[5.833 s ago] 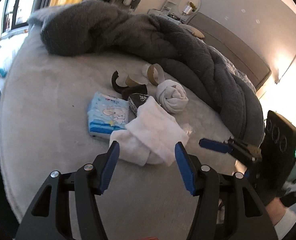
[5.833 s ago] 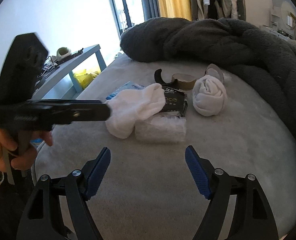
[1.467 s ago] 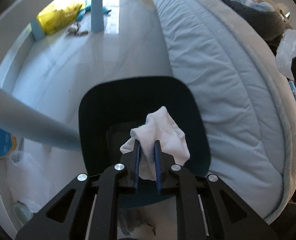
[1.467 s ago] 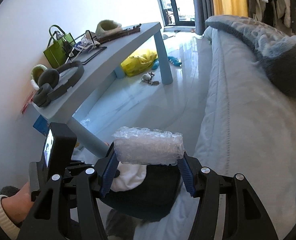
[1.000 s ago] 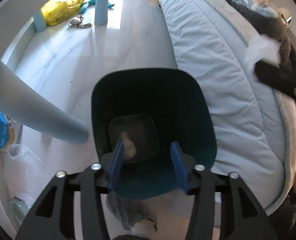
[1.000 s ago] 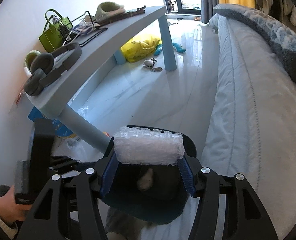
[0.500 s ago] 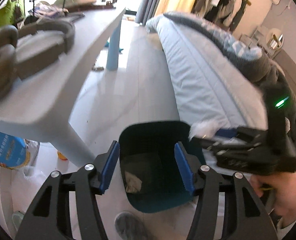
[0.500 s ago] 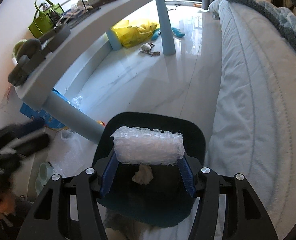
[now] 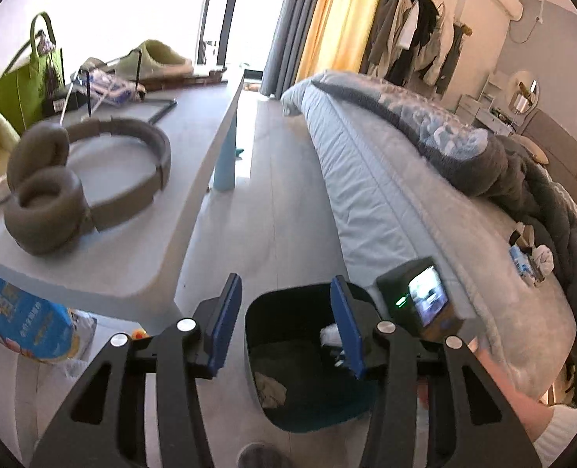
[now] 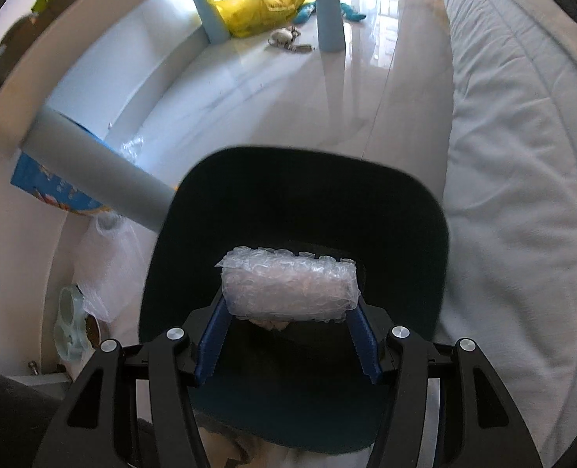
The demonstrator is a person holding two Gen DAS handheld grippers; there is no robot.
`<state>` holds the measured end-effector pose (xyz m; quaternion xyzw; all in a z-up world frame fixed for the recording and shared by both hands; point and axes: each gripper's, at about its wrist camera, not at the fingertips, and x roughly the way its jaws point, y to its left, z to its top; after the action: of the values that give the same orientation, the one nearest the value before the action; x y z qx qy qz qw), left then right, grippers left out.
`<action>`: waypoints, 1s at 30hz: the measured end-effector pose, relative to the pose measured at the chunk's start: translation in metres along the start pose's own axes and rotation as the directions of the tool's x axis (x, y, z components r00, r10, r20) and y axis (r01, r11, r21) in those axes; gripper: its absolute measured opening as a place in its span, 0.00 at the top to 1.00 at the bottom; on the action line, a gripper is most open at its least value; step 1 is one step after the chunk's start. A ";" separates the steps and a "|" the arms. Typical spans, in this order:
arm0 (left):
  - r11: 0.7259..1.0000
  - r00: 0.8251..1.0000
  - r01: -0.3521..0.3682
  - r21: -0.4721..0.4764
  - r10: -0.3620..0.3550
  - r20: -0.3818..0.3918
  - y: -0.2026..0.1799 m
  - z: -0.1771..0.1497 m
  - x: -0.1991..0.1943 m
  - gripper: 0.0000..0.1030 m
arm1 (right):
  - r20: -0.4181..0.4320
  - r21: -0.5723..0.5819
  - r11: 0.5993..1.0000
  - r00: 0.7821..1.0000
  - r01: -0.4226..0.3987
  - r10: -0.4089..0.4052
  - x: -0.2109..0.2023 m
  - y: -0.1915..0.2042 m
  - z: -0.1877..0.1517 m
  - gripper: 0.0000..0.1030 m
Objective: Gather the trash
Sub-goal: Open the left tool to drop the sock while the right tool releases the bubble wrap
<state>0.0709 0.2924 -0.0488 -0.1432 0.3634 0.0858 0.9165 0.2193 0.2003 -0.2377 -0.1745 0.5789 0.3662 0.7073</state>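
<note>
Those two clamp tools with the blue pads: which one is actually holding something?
The right gripper: a roll of bubble wrap is pinched between its pads above the dark bin. The left gripper has nothing between its closing pads.

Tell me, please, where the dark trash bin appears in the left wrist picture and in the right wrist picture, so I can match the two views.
Left wrist view: the trash bin sits low in the middle, on the floor, seen past the left gripper, whose jaws are closing on nothing.
Right wrist view: the trash bin fills the centre, right under the bubble wrap in the right gripper.
Shared landmark: the bed lies to the bin's right in both.
</note>
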 end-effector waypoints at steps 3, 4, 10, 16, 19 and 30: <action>1.000 0.999 0.011 0.001 -0.012 0.035 -0.005 0.007 -0.011 0.55 | -0.021 -0.013 1.000 1.000 0.004 -0.004 0.007 0.005 -0.004 0.43; 1.000 0.999 0.014 0.005 -0.014 0.048 -0.008 0.009 -0.015 0.55 | -0.028 -0.017 1.000 1.000 0.007 -0.008 0.008 0.006 -0.004 0.43; 0.999 0.993 0.031 0.044 -0.036 0.114 -0.026 0.020 -0.035 0.56 | -0.086 -0.052 0.998 0.996 0.026 -0.030 0.021 0.014 -0.013 0.39; 0.997 0.987 0.039 0.060 -0.048 0.157 -0.035 0.028 -0.048 0.53 | -0.051 -0.071 0.997 0.999 0.015 -0.018 0.004 0.018 -0.013 0.25; 0.997 0.984 0.043 0.065 -0.054 0.168 -0.040 0.031 -0.050 0.51 | -0.009 -0.080 0.997 1.000 -0.007 0.006 -0.013 0.018 -0.010 0.25; 0.992 0.970 0.087 0.096 -0.106 0.218 -0.070 0.042 -0.055 0.39 | 0.188 -0.130 0.991 0.981 -0.029 0.054 -0.098 0.006 -0.008 0.25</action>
<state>0.0769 0.2368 0.0323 -0.1105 0.2545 0.0409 0.9599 0.2034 0.1675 -0.1464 -0.1709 0.4874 0.4320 0.7393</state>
